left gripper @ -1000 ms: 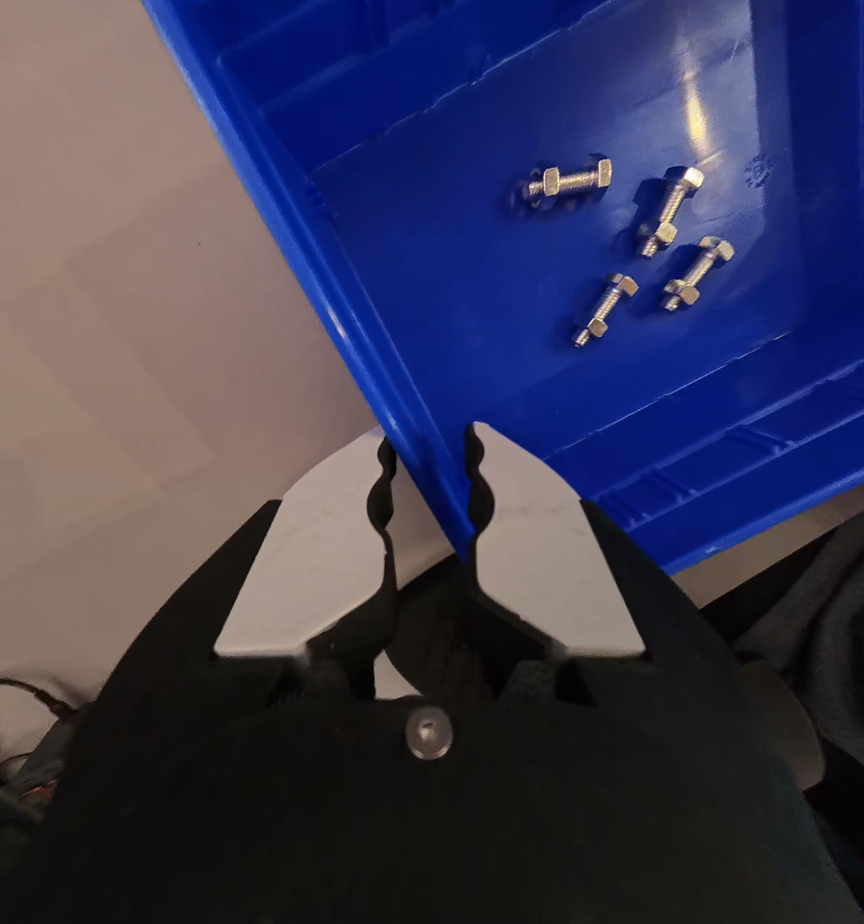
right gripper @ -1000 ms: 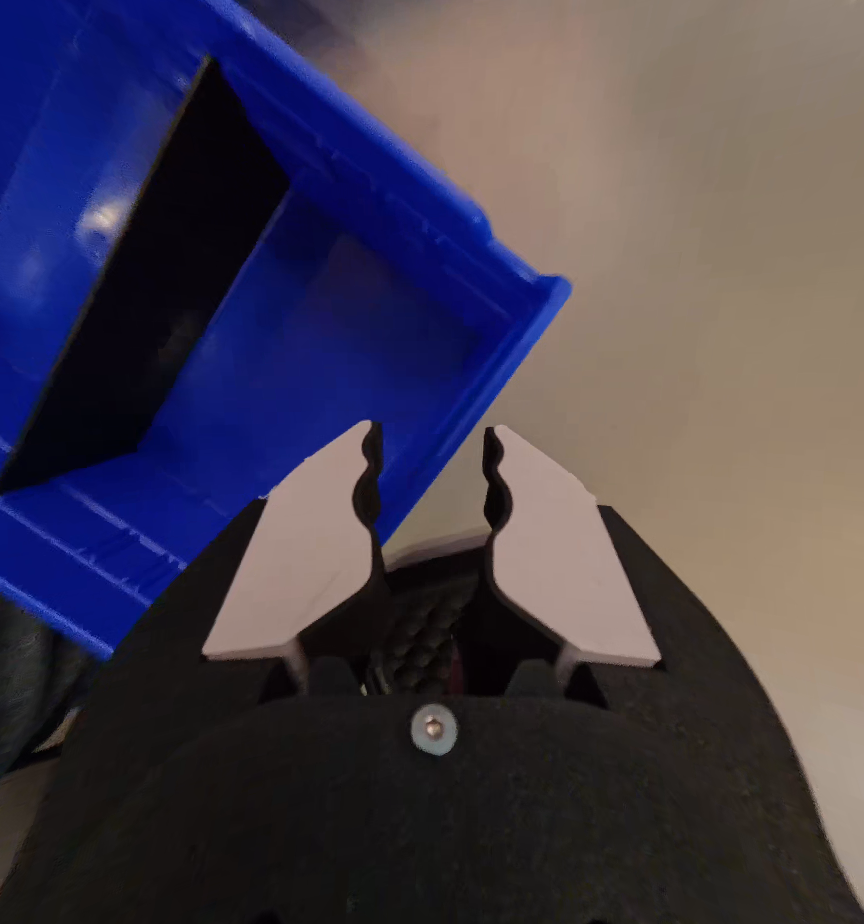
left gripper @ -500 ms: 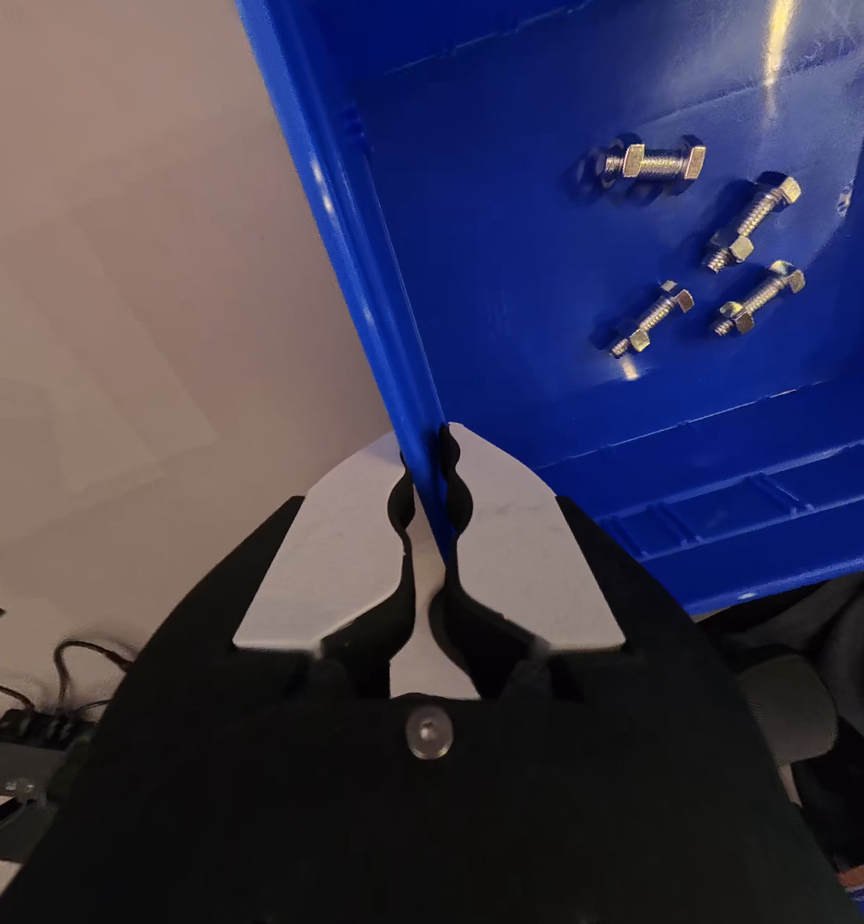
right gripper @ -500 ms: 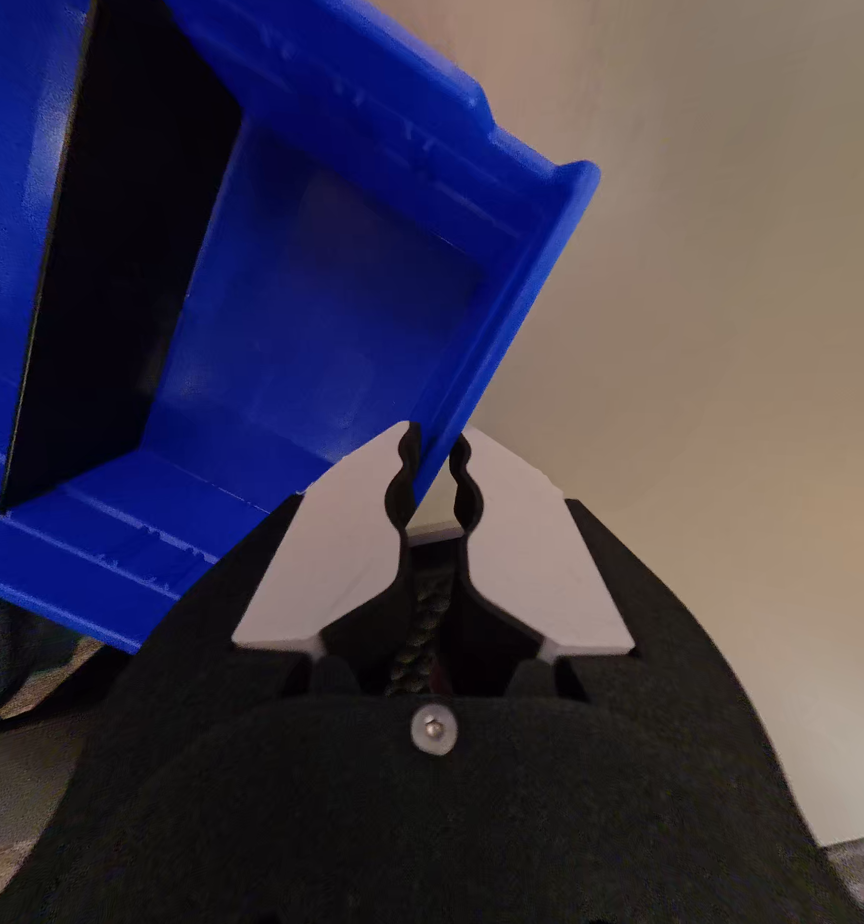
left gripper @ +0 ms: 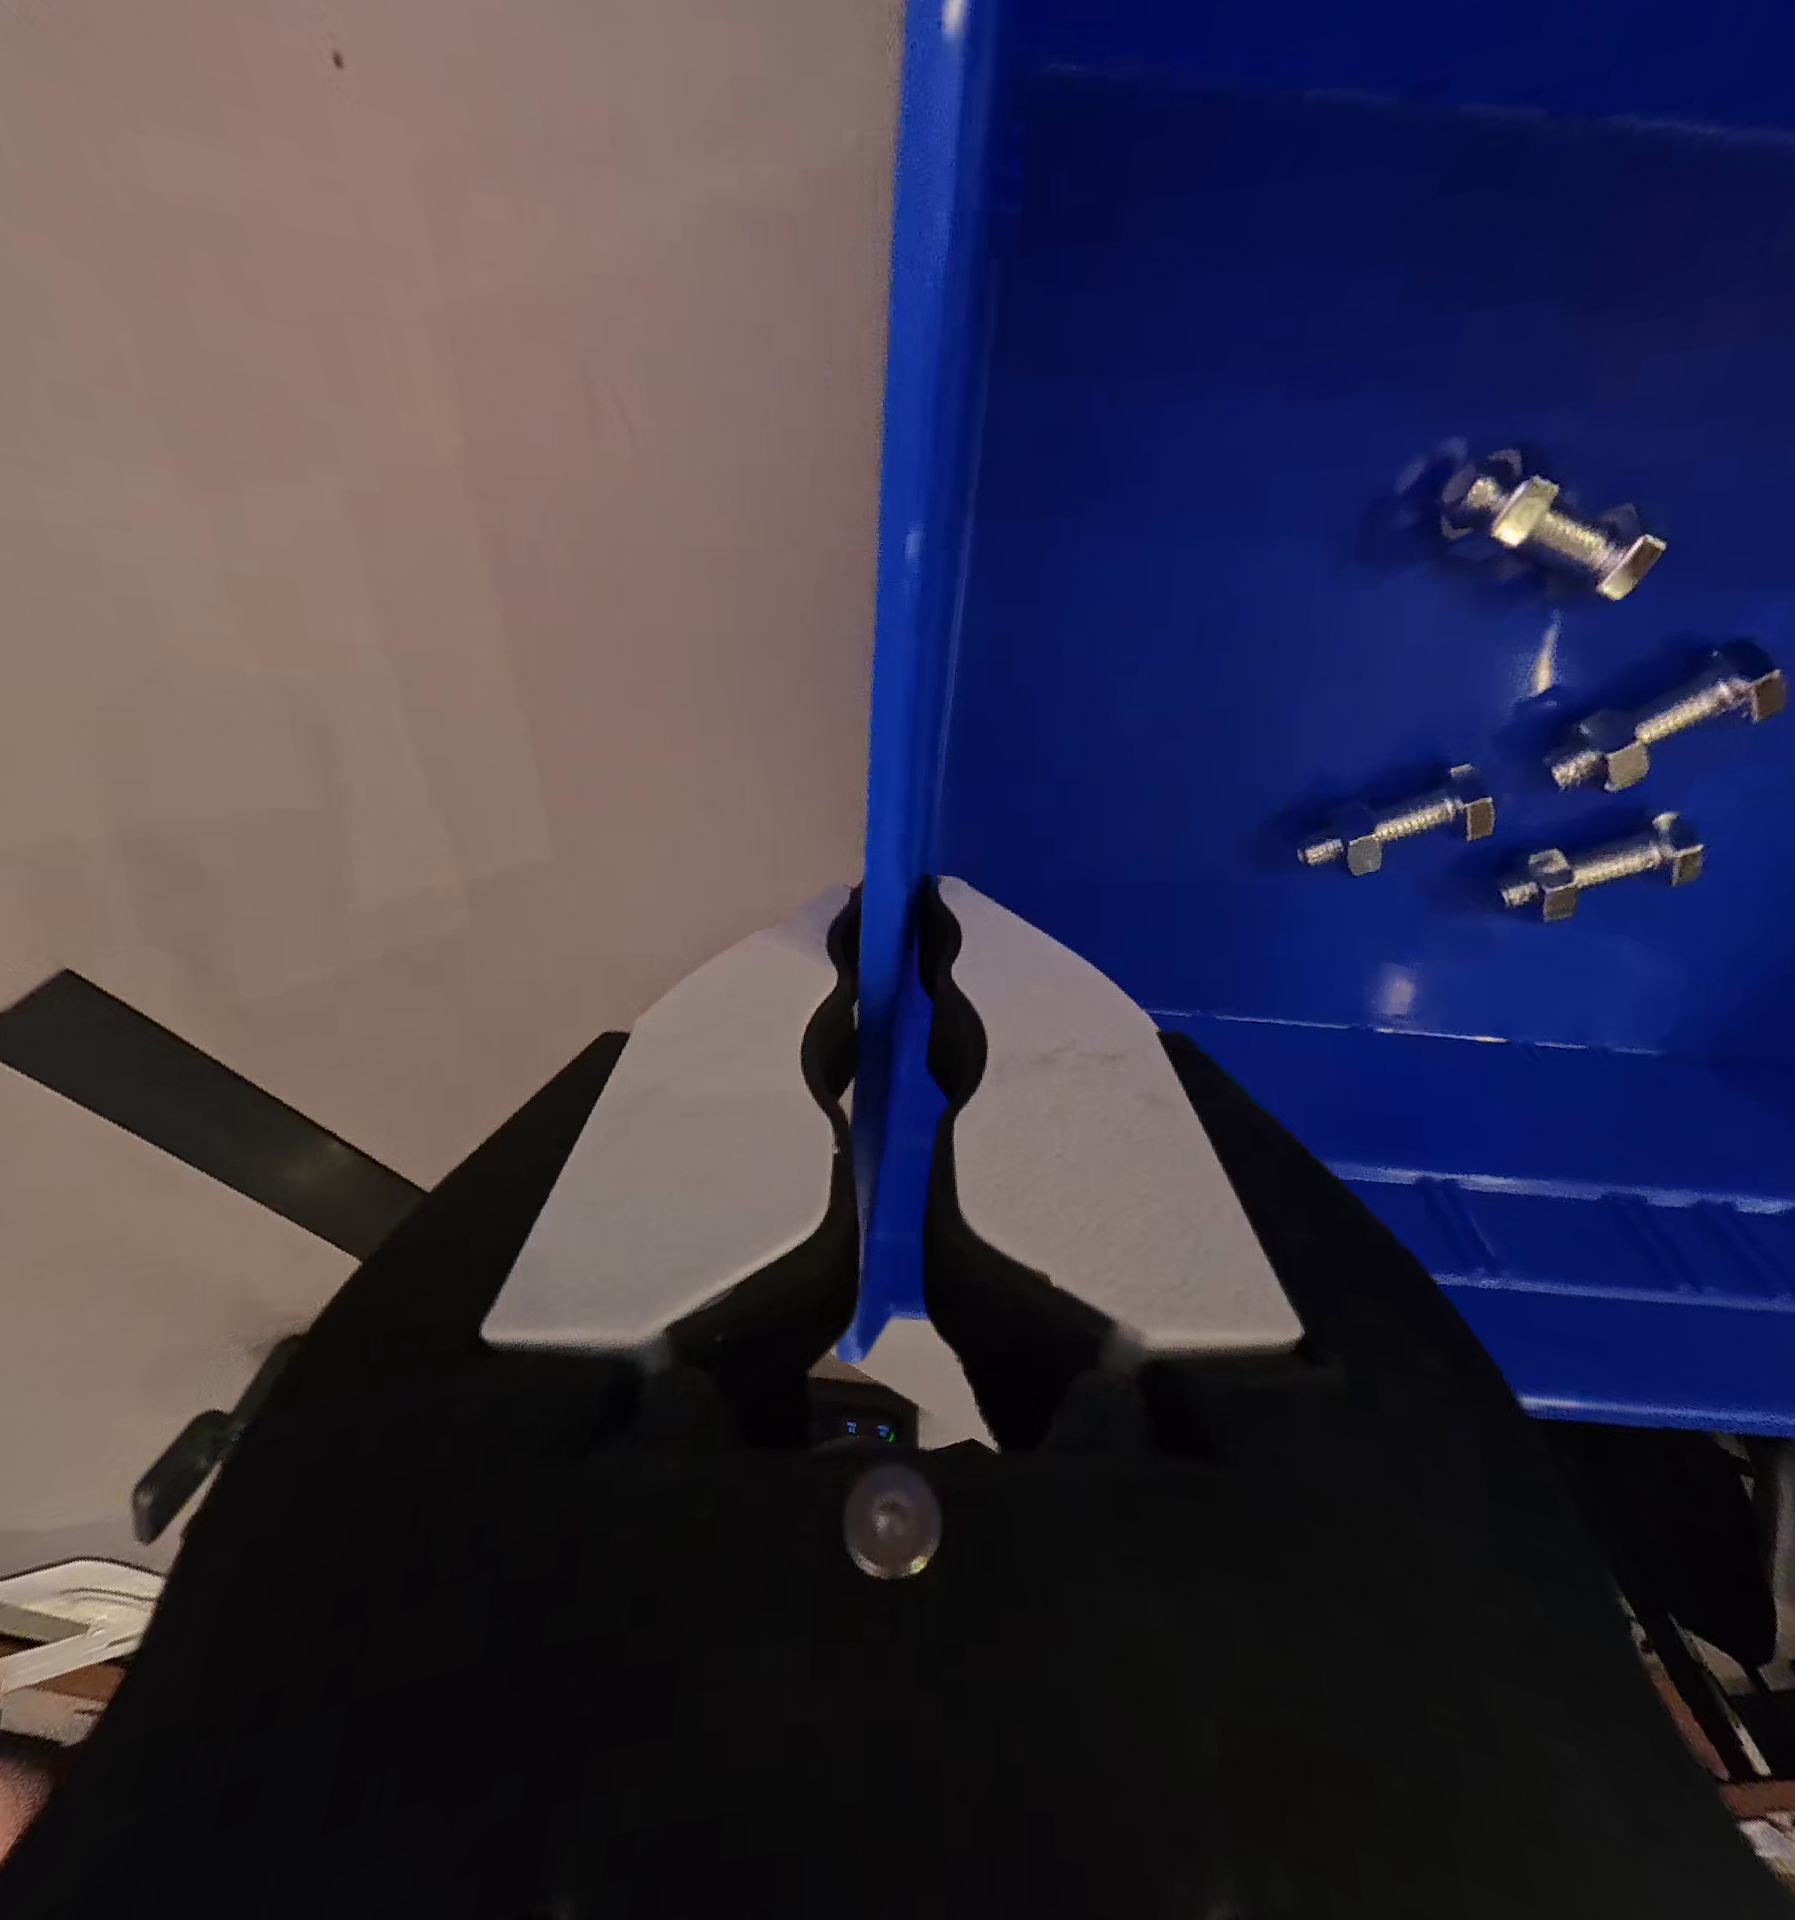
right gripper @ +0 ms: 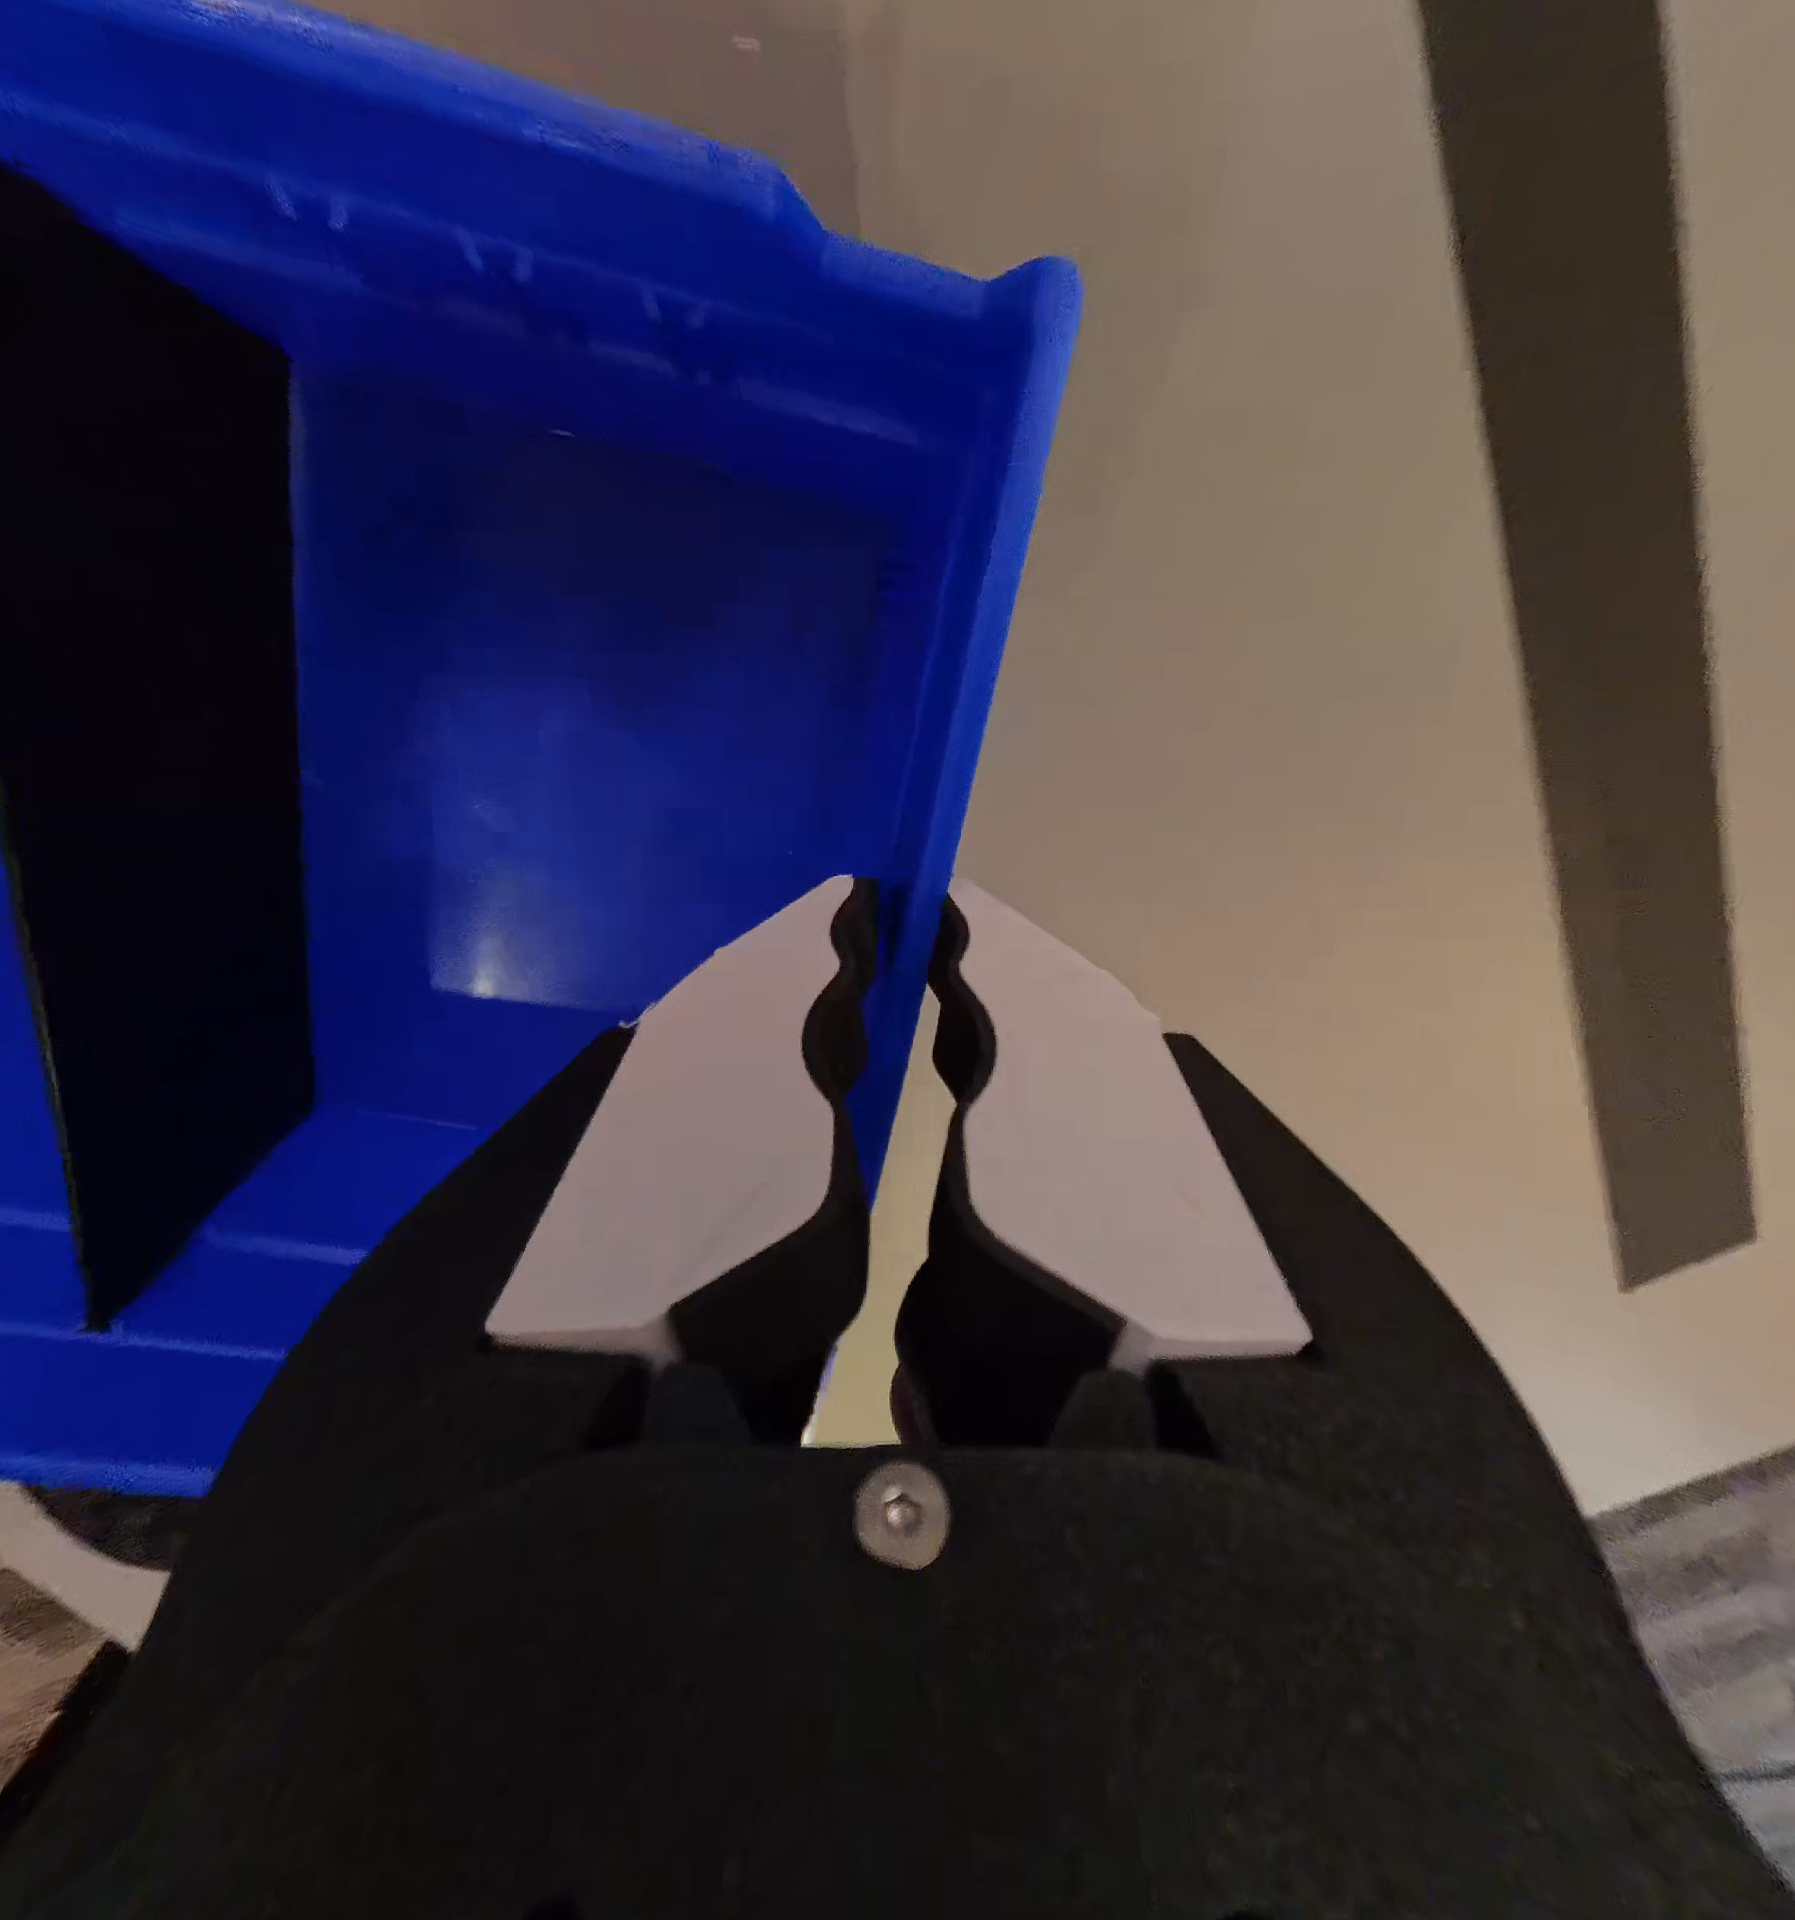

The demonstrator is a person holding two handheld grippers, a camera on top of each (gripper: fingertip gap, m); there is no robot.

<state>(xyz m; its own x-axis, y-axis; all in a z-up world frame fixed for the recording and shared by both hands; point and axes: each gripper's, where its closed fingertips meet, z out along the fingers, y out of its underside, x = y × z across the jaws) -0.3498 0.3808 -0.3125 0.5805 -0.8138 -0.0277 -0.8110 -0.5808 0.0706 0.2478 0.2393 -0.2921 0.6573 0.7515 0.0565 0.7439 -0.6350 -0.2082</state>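
Observation:
A blue plastic bin [left gripper: 1236, 364] fills the right of the left wrist view. My left gripper [left gripper: 891, 904] is shut on the bin's left side wall [left gripper: 914, 623], with both pads pressed against it. Several silver bolts with nuts [left gripper: 1558, 535] lie on the bin's floor at the right. In the right wrist view the same blue bin [right gripper: 581, 644] shows with a black divider panel [right gripper: 134, 727] inside. My right gripper [right gripper: 898, 904] is shut on the bin's right side wall [right gripper: 986, 582]. The bin hangs between both grippers, off the table.
A pale wall or surface [left gripper: 405, 468] lies behind the bin. A dark strip [right gripper: 1579, 623] crosses the right of the right wrist view. Dark gear and a cable [left gripper: 197, 1455] sit at the lower left of the left wrist view. Grey flooring [right gripper: 1755, 1662] shows low at right. One gripper's finger ends stand about 60 cm off the other's.
Both grippers closed onto the bin's side walls, the left one first, then the right. The bin then turned and rose in both views, and the bolts shifted with it.

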